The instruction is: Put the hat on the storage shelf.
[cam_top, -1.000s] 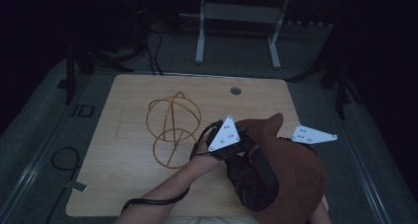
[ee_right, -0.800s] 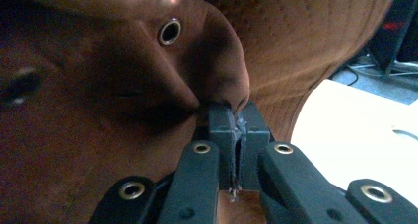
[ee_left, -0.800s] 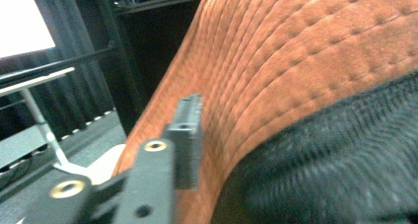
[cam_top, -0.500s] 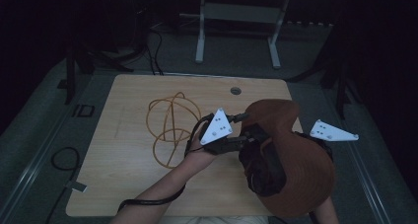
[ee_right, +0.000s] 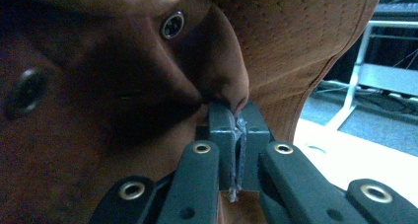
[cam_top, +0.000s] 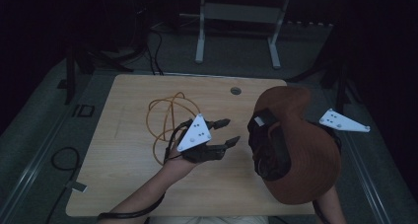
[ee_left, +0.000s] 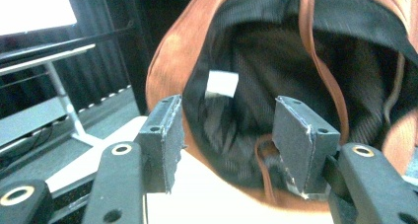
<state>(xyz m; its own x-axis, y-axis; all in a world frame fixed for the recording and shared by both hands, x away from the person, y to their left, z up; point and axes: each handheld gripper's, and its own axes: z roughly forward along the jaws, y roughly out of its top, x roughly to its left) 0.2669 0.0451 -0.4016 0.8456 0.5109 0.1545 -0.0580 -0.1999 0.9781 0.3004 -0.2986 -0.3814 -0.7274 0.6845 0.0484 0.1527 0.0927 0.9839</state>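
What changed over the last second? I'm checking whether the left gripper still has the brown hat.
The left gripper let go of the brown hat: its jaws have just been opening and it drew back leftward, nothing between them. The right gripper stays pinched on the hat's edge and carried it right. The orange cord lies where it was.

Left hand-held gripper (cam_top: 227,131): black body, two black jaws, grey three-cornered plate with small dark dots on top, black cable trailing past bare forearm. Right hand-held gripper (ee_right: 235,116): dark grey pads, brass-ringed holes in black links (same grey plate).
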